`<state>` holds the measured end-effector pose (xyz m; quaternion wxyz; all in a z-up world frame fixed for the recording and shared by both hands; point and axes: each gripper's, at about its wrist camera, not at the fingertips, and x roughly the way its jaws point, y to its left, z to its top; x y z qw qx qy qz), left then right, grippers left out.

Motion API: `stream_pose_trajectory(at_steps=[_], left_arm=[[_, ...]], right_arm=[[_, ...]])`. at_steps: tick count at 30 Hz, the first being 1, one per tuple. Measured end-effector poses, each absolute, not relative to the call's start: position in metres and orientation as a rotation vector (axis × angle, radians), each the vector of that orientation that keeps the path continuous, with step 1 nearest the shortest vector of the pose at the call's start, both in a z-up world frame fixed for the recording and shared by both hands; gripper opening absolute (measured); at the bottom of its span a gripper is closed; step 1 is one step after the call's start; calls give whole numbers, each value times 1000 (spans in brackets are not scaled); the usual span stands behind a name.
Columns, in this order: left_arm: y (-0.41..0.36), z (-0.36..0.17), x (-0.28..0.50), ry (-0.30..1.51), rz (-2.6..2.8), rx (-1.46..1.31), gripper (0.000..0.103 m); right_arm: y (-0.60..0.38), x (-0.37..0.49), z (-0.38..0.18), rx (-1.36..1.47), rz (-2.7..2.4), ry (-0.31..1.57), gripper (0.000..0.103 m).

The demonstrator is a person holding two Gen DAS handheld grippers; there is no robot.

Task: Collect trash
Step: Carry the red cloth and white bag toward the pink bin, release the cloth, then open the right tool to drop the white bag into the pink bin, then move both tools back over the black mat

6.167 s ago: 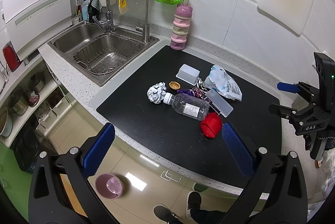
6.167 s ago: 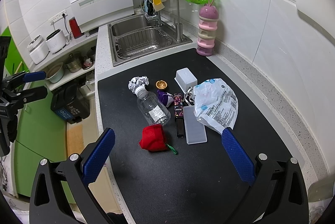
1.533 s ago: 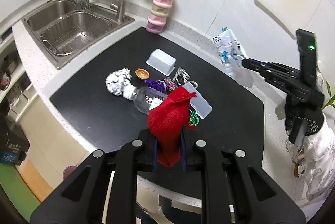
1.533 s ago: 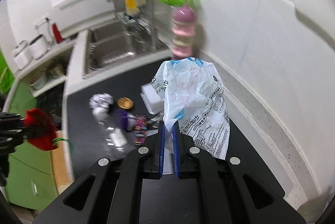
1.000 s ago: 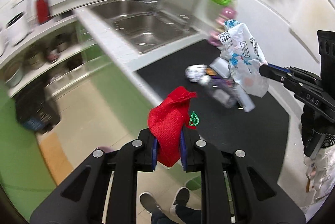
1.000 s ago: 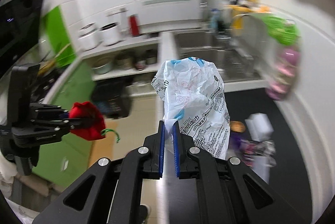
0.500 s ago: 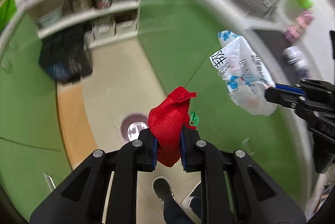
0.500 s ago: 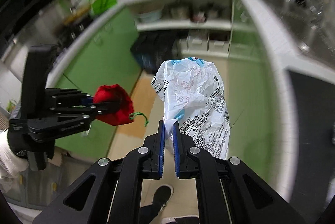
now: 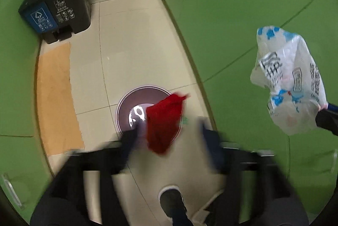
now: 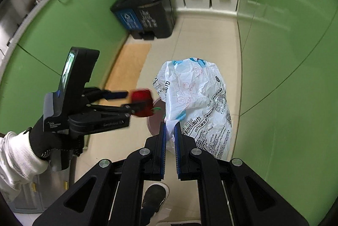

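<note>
My left gripper (image 9: 169, 131) is open above the round purple bin (image 9: 131, 103) on the floor, its fingers blurred and spread. The red net bag (image 9: 164, 124) is loose between them, over the bin. In the right wrist view the left gripper (image 10: 128, 101) shows with the red net bag (image 10: 141, 102) at its tips, above the bin (image 10: 155, 122). My right gripper (image 10: 169, 131) is shut on the white plastic tissue wrapper (image 10: 196, 99), held beside the bin; the wrapper also shows in the left wrist view (image 9: 291, 82).
A dark two-part trash can (image 9: 57, 6) with a blue label stands at the far end of the floor, also in the right wrist view (image 10: 145, 14). Green cabinet doors (image 9: 232, 4) line both sides. An orange mat (image 9: 55, 97) lies left. My shoe (image 9: 172, 200) is below.
Both grippers have swung down from the counter to the floor bin. My left gripper has opened and the red net bag has come loose. The right still holds the wrapper.
</note>
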<state>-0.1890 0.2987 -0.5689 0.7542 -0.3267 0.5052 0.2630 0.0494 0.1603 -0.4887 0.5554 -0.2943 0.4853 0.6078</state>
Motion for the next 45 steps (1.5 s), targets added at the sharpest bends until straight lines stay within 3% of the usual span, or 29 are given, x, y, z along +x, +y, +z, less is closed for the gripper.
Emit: stream_pose_trajectory(at_steps=[1, 4, 16, 18, 19, 20, 21, 22, 28, 34, 45], left_arm=[[303, -580, -190, 1091, 571, -720, 91], [306, -597, -194, 1115, 568, -738, 100], [329, -571, -281, 995, 683, -837, 100], [332, -563, -293, 973, 712, -836, 100], [332, -559, -299, 961, 726, -840, 100], [334, -558, -302, 956, 733, -839, 100], [334, -556, -304, 952, 740, -841, 100], [332, -553, -306, 950, 742, -845, 100], [322, -532, -301, 957, 729, -828, 100], [305, -482, -280, 959, 697, -801, 100], [254, -299, -242, 916, 606, -694, 100]], right_arm=[[164, 48, -500, -702, 1437, 1155, 7], [172, 43, -526, -728, 1449, 1178, 7], [221, 6, -590, -767, 1570, 1239, 8], [223, 2, -597, -775, 1582, 1243, 15], [225, -1, -599, -783, 1582, 1235, 20], [227, -3, -601, -790, 1581, 1226, 44], [227, -5, -602, -794, 1572, 1209, 84], [226, -3, -599, -771, 1566, 1197, 92], [222, 8, -585, -791, 1492, 1209, 95], [202, 28, -532, -786, 1433, 1183, 95], [115, 70, -316, -618, 1374, 1082, 97]])
